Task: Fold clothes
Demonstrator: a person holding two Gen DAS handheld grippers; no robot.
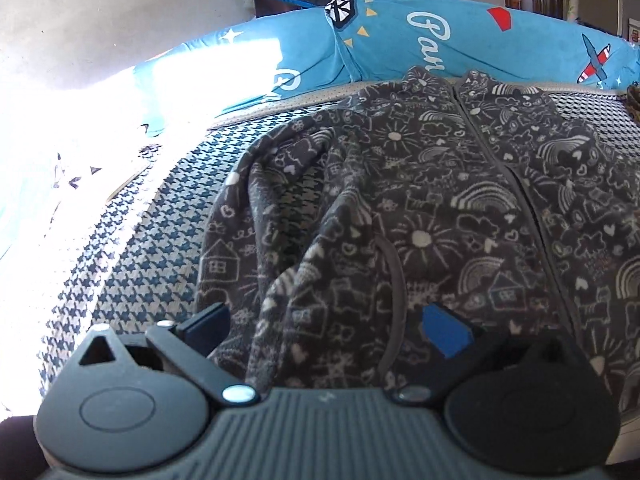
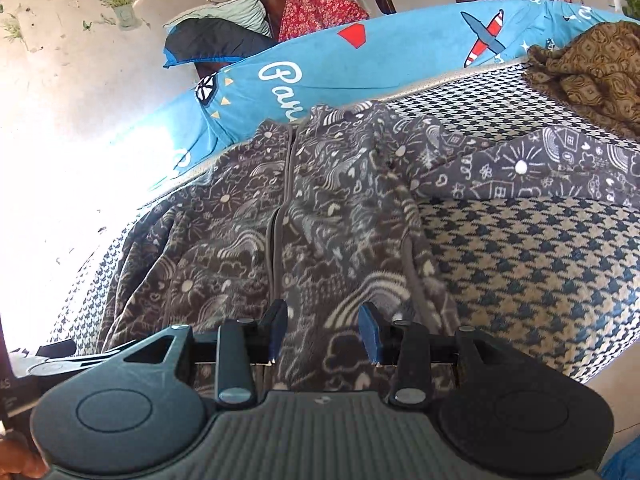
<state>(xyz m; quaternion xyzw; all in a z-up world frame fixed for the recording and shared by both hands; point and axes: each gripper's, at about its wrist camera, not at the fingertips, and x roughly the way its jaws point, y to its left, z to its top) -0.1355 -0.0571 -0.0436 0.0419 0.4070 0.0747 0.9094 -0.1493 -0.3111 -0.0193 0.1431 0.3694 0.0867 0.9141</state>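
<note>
**Fleece, weave and matt plastic**

We are looking at a grey zip jacket (image 2: 320, 208) in soft, fuzzy fleece, matt, with pale doodle prints. It is lying on a mat (image 2: 540, 272) with a coarse houndstooth weave. The blue bedding (image 2: 380, 68) behind is showing as smooth printed cotton-like cloth. The right tongs (image 2: 324, 332) are looking like matt grey plastic with shiny metal pins; the brown cloth (image 2: 592, 72) is looking slightly lustrous.
</note>
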